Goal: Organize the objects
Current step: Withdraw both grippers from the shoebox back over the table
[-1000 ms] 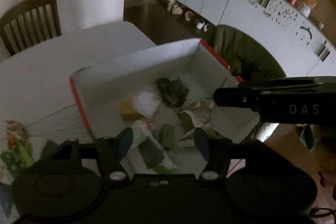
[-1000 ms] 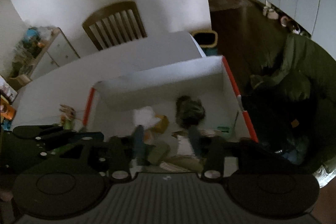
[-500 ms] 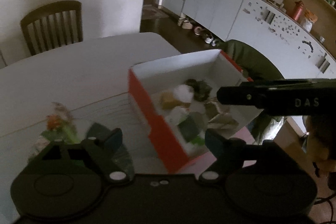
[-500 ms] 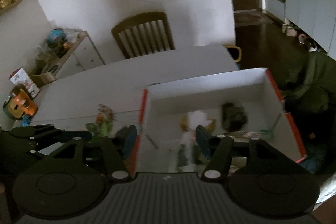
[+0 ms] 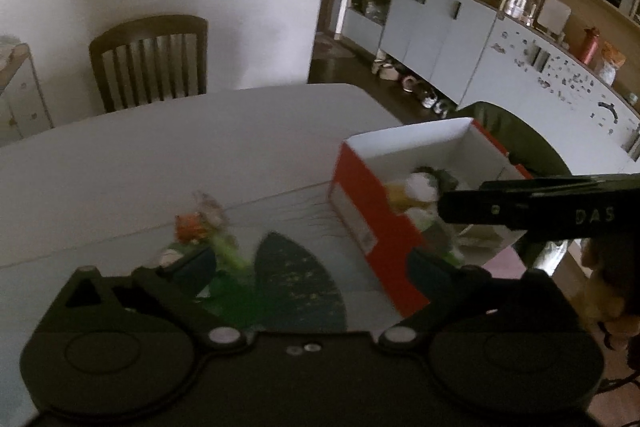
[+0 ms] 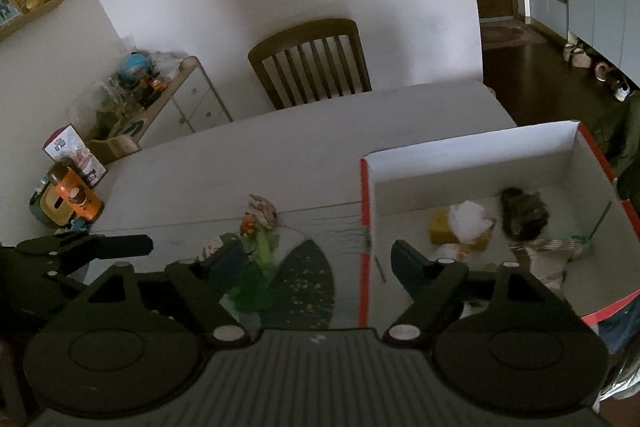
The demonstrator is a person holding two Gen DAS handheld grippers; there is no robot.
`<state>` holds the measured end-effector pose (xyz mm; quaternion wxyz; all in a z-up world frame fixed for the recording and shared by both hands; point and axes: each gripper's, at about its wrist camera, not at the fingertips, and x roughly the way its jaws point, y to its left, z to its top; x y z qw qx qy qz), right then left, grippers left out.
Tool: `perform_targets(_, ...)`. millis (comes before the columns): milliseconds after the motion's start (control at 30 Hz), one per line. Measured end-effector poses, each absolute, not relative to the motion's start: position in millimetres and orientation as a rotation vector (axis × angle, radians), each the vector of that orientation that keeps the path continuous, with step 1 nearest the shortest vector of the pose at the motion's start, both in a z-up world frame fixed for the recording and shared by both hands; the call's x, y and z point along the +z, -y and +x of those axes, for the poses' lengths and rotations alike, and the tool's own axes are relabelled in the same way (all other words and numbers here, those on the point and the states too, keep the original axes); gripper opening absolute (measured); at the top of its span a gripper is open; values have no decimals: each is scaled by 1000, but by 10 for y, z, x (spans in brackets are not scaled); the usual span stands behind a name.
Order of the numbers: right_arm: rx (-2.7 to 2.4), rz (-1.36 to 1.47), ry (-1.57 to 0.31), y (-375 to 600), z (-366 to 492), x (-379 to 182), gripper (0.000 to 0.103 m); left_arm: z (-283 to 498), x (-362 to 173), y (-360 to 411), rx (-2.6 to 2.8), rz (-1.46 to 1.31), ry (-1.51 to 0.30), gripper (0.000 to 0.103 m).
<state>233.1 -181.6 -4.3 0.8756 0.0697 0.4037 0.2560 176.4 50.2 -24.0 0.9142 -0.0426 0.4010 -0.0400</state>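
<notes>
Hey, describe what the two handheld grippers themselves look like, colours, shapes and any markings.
Both are black. The left gripper has two round discs, silver pivot screws and dark blue-padded fingers. The right gripper looks alike, with a ribbed grey body; side-on it shows pale letters "DAS".

I count one red-and-white box (image 6: 472, 151), one wooden chair (image 6: 310, 61), one table (image 6: 280, 143) and two grippers, left (image 5: 310, 265) and right (image 6: 316, 263).
</notes>
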Motion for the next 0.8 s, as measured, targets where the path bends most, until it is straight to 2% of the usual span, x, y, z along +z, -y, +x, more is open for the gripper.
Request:
perform_targets(367, 519, 102, -887, 1305, 2338, -216, 82, 1683, -477, -1116, 2, -84, -795, 102)
perform_targets(800, 511, -7, -988, 669, 2639, -654, 82, 1843, -1090, -1486, 4, -5, -820, 102)
